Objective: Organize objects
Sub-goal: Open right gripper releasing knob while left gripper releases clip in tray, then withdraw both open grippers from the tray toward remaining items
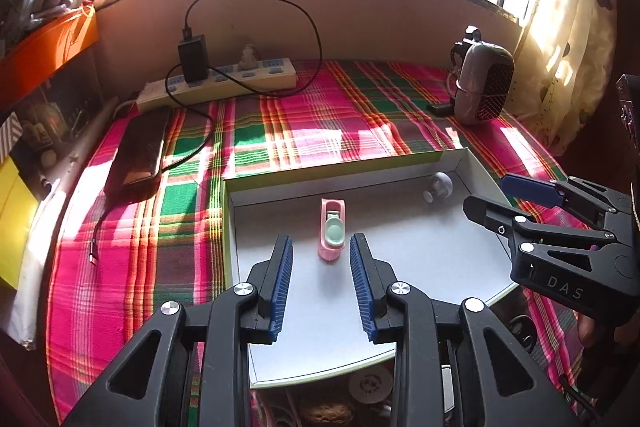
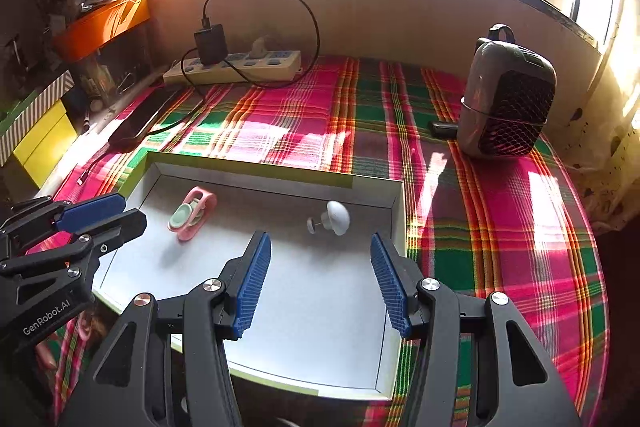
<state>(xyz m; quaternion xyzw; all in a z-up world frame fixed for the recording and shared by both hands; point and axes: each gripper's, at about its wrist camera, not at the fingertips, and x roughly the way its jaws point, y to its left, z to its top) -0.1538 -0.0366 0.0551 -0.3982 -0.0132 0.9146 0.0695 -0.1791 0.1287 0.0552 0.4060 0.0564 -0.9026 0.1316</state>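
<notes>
A shallow white box (image 1: 348,186) with a green rim lies on the plaid cloth. Inside it lie a pink clip-like item with a mint-green disc (image 1: 331,231) (image 2: 191,214) and a white knob on a short stem (image 1: 438,185) (image 2: 335,217). My left gripper (image 1: 321,237) (image 2: 132,209) stands open above the box floor, its pads to either side of the pink item's near end without touching it. My right gripper (image 2: 320,235) (image 1: 488,193) is open too, just short of the white knob, with nothing between its fingers.
Along the back wall lies a power strip (image 1: 224,83) with a black charger and looping cable. A dark phone (image 1: 140,151) lies at the left and a grey device with a mesh front (image 2: 506,103) at the right. Orange and yellow boxes (image 2: 44,143) stand at the left.
</notes>
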